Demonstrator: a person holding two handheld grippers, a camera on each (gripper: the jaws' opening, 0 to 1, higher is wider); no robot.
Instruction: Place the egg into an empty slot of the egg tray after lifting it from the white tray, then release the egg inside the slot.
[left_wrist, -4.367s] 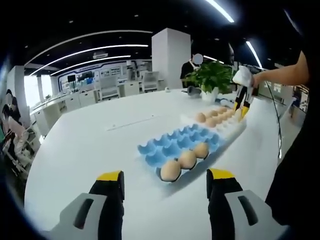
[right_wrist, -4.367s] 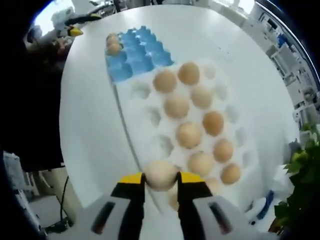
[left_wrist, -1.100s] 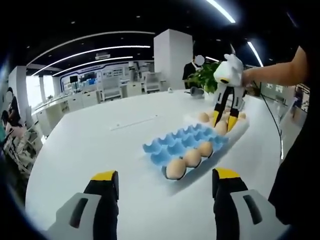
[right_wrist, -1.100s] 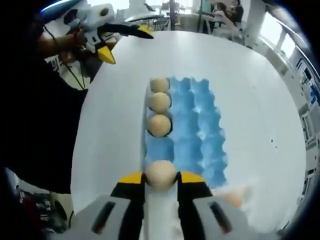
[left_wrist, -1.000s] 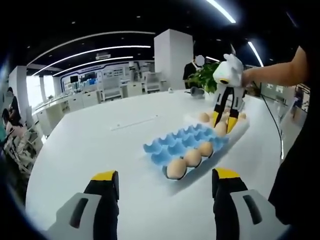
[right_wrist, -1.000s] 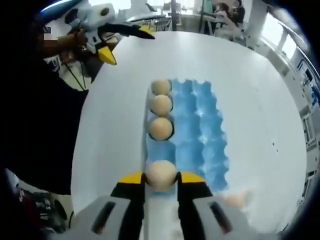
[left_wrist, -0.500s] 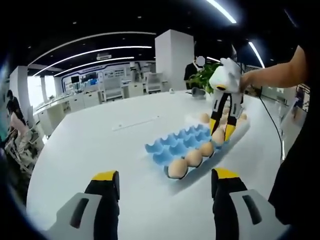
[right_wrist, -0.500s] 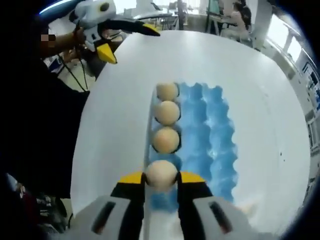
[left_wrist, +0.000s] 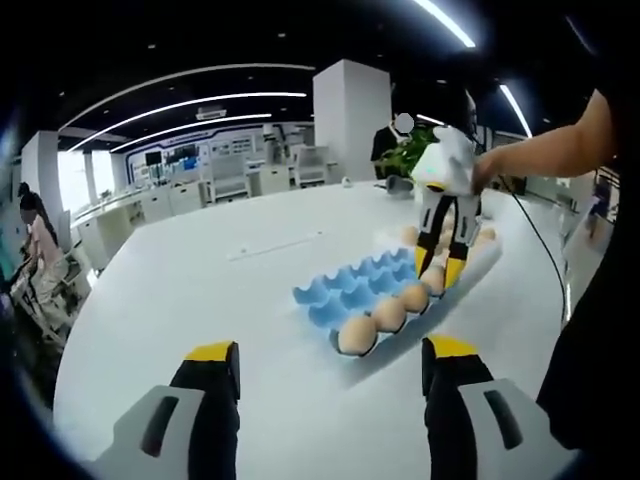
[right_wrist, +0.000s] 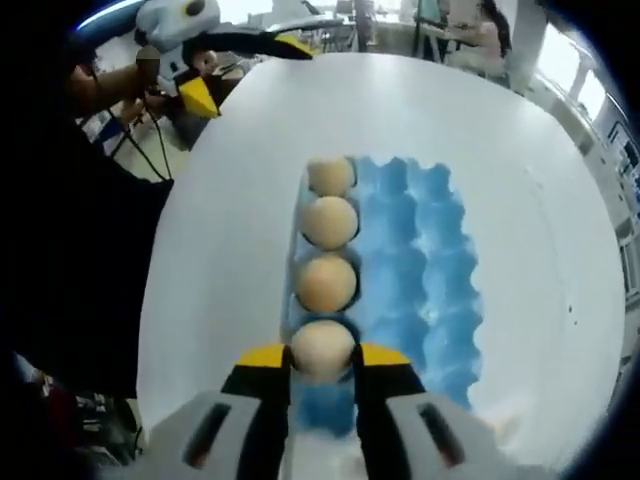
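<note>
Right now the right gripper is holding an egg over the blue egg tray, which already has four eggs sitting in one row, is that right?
Not quite: the right gripper view shows three eggs in that row of the blue egg tray, not four. The right gripper does hold another egg over it.

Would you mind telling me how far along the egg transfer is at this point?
Done: the egg is off the white tray, and three eggs already sit in the blue egg tray. In hand: the right tongs hold the egg over the next empty slot in that row. Left: lower it and release. The left tongs hang open, idle.
</note>
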